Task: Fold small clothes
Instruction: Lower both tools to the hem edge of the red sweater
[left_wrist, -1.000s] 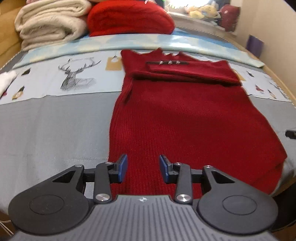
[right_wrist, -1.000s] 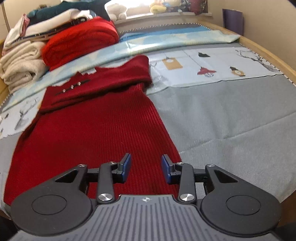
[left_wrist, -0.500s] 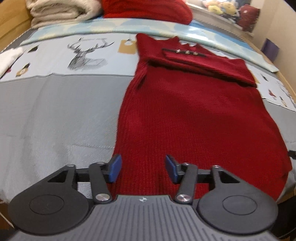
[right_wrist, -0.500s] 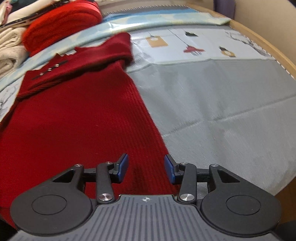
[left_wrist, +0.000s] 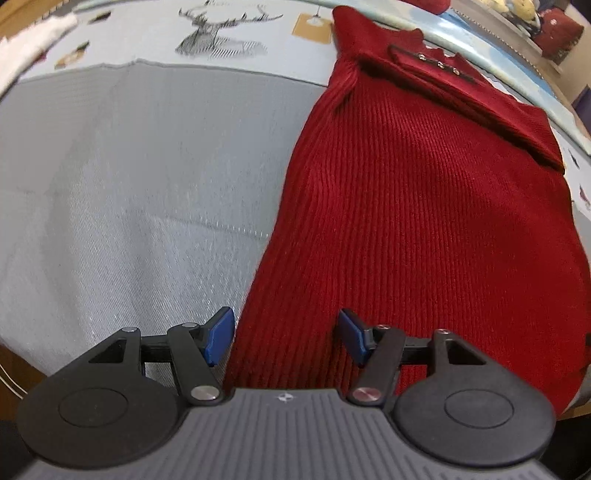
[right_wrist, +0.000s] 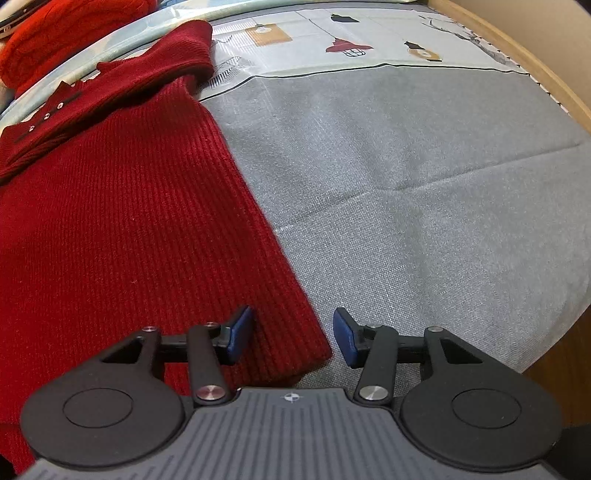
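Note:
A dark red ribbed knit garment lies flat on the bed, its buttoned top end far from me and both sleeves folded across it. It also shows in the right wrist view. My left gripper is open low over the garment's near left hem corner, its left finger at the cloth's edge. My right gripper is open low over the near right hem corner, which lies between its fingers. Neither holds anything.
The bed has a grey cover with a pale blue printed band beyond. A folded bright red blanket lies at the far end. The wooden bed edge runs along the right. A white cloth lies far left.
Both grippers have dropped lower and closer to the garment's near hem corners, and their jaws have opened wider.

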